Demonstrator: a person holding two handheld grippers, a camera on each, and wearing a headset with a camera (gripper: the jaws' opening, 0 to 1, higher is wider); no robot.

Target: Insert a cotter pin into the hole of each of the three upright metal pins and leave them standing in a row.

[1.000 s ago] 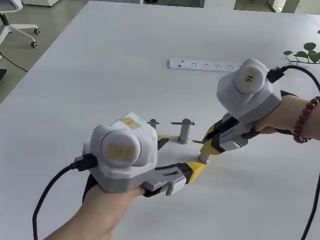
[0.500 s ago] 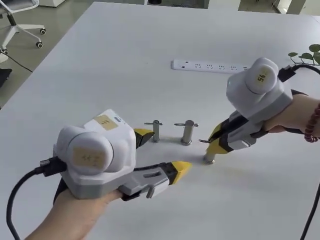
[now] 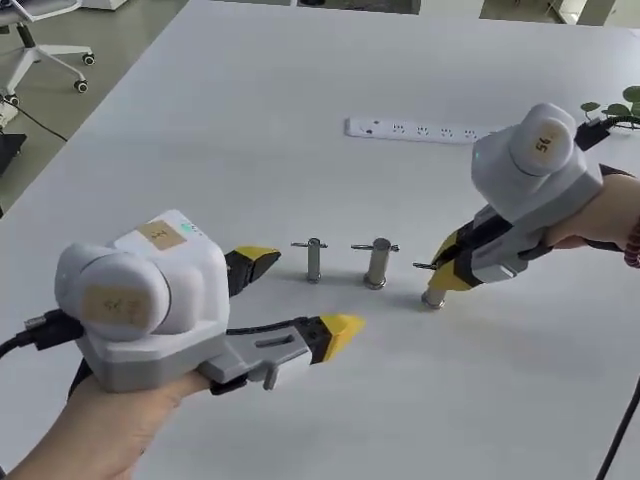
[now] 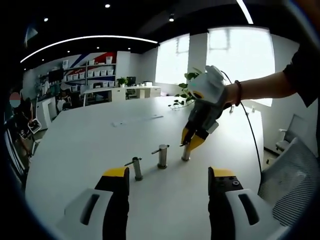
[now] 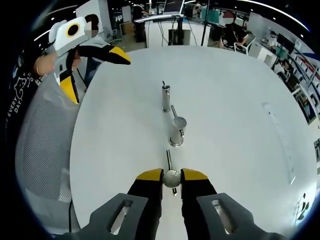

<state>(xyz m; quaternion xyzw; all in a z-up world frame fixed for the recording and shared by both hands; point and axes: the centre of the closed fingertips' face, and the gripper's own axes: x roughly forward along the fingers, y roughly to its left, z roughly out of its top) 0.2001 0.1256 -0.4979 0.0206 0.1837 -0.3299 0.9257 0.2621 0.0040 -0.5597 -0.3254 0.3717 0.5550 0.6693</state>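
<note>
Three upright metal pins stand in a row on the white table. The left pin [image 3: 314, 259] and middle pin [image 3: 377, 264] each carry a cotter pin through the top. My right gripper [image 3: 446, 272] is shut on the head of the right pin [image 3: 433, 298], whose cotter pin [image 3: 424, 266] pokes out leftward. In the right gripper view the yellow jaws press both sides of that pin head [image 5: 171, 178], with the middle pin [image 5: 176, 131] and far pin [image 5: 165, 97] beyond. My left gripper [image 3: 297, 296] hovers open, left of the row, holding nothing; its own view shows the pins [image 4: 162, 156] ahead.
A white power strip [image 3: 420, 130] lies farther back on the table [image 3: 200, 150]. A plant [image 3: 620, 100] sits at the far right edge. An office chair [image 3: 30, 30] stands on the floor beyond the table's left side.
My left gripper has pulled back to the left, away from the right pin's base, and stays open. The right gripper keeps its hold on the right pin.
</note>
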